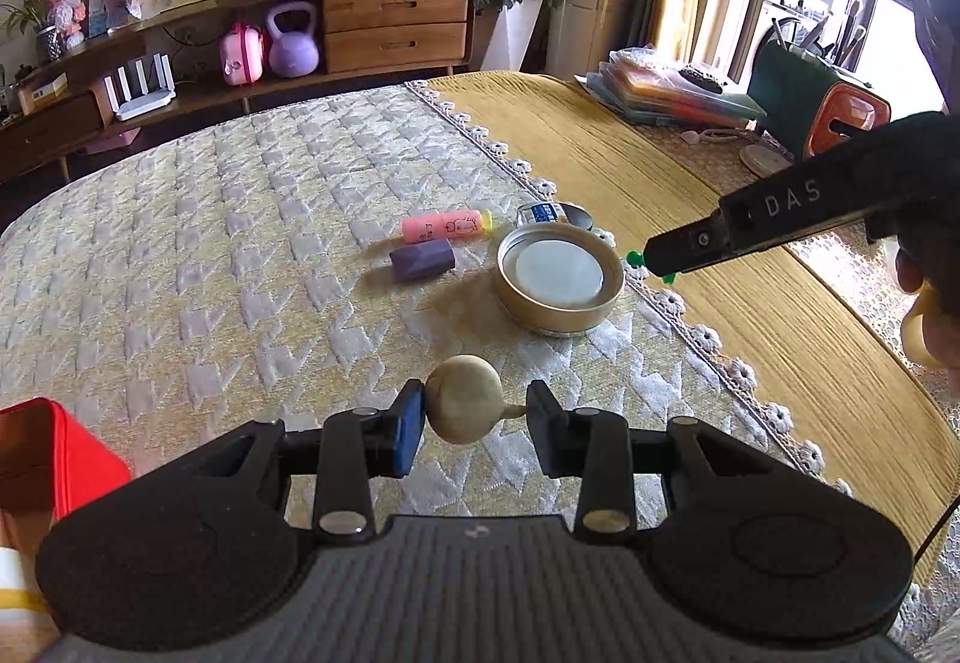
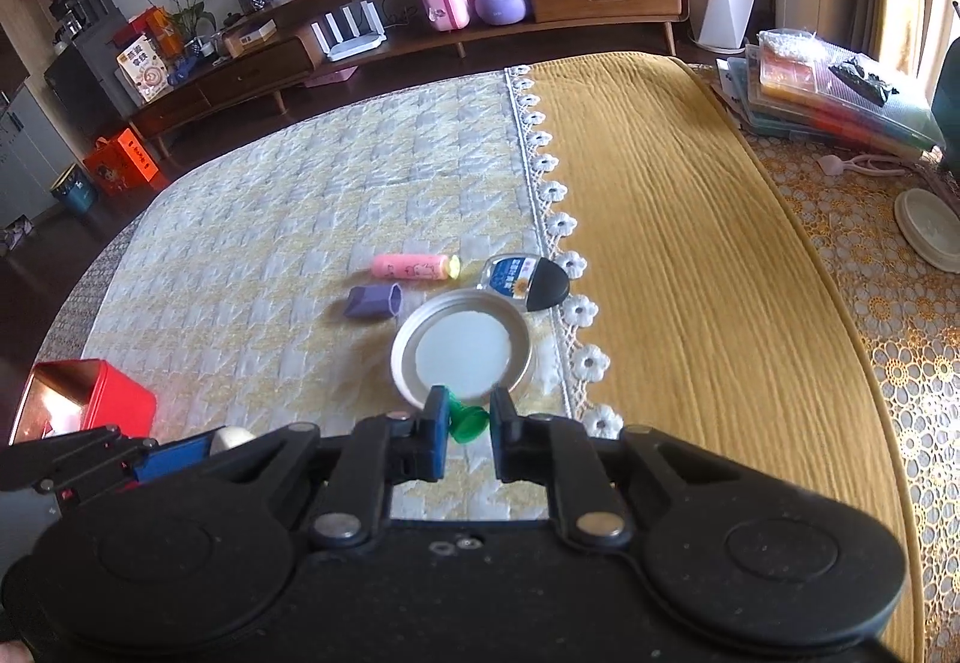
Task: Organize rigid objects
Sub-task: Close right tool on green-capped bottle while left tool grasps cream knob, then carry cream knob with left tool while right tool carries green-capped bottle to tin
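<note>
Left gripper (image 1: 475, 417) fingers clamped on wooden gourd (image 1: 465, 406); right gripper (image 2: 469, 426) nearly closed on green piece (image 2: 467, 421). Carry level toward red box (image 2: 90, 399), lower left; release low.

Round lid (image 2: 462, 357) sits before tube (image 2: 414, 266) and block (image 2: 372, 301) — bottle (image 2: 528, 285) to its right.

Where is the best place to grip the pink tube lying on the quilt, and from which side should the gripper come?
Probably the middle of the pink tube, from above. It lies flat and its long sides are free, so the fingers can close across its narrow width. The purple block lies close on the near side, so keep that finger tight to the tube.
</note>
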`<state>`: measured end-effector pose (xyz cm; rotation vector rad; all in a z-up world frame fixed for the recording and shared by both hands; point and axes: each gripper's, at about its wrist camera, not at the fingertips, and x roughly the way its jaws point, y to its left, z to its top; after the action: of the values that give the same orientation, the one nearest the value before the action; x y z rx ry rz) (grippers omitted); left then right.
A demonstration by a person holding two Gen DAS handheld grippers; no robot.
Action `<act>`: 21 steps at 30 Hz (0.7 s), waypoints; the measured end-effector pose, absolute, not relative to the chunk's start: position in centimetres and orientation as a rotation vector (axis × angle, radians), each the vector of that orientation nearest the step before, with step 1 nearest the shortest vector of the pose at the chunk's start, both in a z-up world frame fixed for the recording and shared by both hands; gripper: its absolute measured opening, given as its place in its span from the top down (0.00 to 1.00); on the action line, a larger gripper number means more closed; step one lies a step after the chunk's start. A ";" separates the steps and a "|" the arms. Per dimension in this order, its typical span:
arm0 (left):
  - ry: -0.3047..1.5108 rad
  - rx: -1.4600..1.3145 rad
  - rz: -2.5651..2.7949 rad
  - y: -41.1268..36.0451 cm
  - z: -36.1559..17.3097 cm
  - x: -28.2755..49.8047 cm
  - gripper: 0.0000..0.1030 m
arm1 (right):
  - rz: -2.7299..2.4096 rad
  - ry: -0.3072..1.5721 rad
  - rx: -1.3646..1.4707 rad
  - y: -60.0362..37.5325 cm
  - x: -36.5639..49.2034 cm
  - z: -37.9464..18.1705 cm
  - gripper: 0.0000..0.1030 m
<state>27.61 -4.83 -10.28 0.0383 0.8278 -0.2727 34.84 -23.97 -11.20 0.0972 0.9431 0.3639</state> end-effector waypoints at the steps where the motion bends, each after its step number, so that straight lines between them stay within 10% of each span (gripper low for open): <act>1: 0.829 0.033 -0.268 -4.6 -9.9 27.1 0.65 | 0.372 0.941 0.095 -23.9 34.2 -10.9 0.87; 21: 0.851 -0.028 -0.128 4.2 -4.1 18.4 0.65 | 0.509 0.866 0.025 -18.0 23.4 -5.4 0.87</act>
<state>18.35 4.17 -4.10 -0.0280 0.8506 -0.1280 23.45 -18.01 -5.38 0.0253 0.8659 0.5094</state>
